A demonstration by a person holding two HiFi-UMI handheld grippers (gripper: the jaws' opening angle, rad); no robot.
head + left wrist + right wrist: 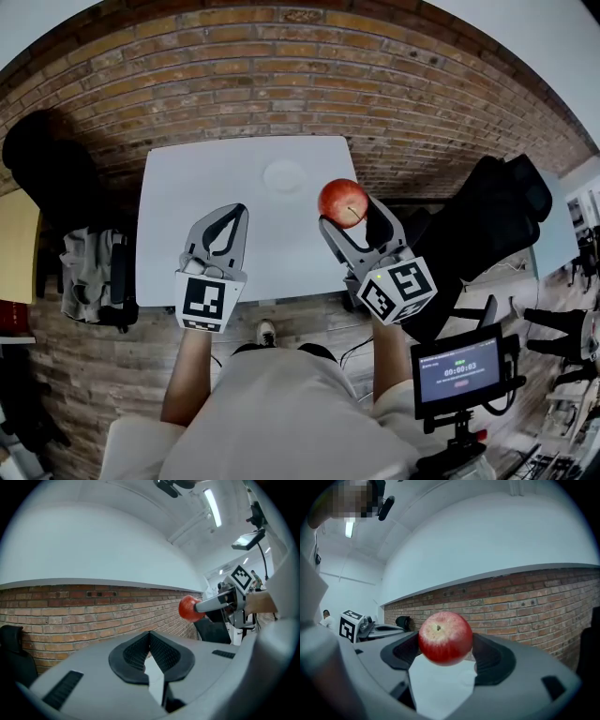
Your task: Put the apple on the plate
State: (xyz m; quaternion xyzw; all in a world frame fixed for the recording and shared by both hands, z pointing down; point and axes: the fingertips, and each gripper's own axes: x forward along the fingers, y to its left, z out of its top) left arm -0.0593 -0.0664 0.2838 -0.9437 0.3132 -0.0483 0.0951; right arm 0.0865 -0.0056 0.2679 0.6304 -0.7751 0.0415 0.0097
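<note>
A red apple (343,202) sits between the jaws of my right gripper (349,214), which is shut on it and holds it above the right edge of the white table (187,187). The right gripper view shows the apple (445,638) stem side up, filling the gap between the pads. A small white plate (284,175) lies on the table's far middle, left of the apple and beyond it. My left gripper (228,215) hovers over the table's near part, shut with nothing in it; its pads (161,654) meet. From there the apple (189,608) shows at the right.
A brick floor surrounds the table. A black chair (487,225) stands right of the table, and a dark chair (47,159) and a grey bag (89,267) stand left. A tripod-mounted screen (459,370) is at the lower right.
</note>
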